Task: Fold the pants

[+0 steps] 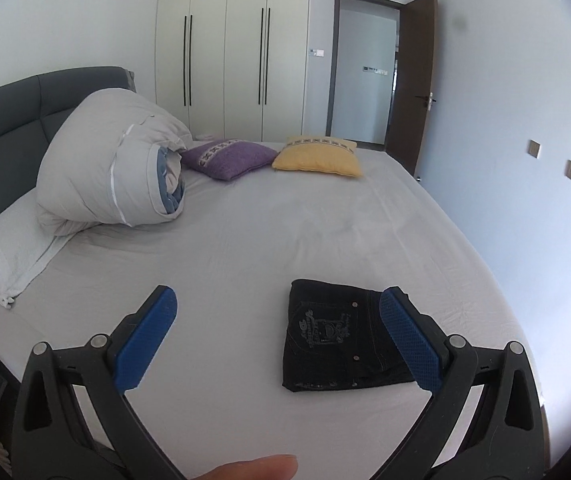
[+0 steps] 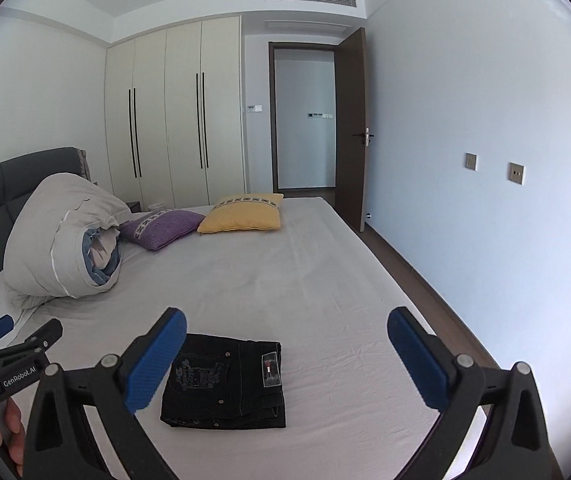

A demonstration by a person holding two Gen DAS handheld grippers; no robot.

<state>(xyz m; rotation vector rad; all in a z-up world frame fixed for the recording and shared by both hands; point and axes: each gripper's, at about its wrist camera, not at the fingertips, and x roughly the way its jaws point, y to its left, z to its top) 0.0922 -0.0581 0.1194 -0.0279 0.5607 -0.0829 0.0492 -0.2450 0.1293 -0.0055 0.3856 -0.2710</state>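
The black pants (image 1: 339,338) lie folded into a small square on the grey bed sheet (image 1: 269,232), back pocket embroidery facing up. They also show in the right wrist view (image 2: 225,384). My left gripper (image 1: 277,308) is open and empty, held above the bed to the left of the pants; its right finger overlaps their right edge in view. My right gripper (image 2: 287,328) is open and empty, held above the pants. The left gripper also shows at the left edge of the right wrist view (image 2: 9,360).
A rolled grey duvet (image 1: 113,164) and a white pillow (image 1: 9,248) lie by the dark headboard (image 1: 1,120). A purple cushion (image 1: 227,158) and a yellow cushion (image 1: 317,156) sit at the far side. A wall runs along the right; wardrobe and open door stand beyond.
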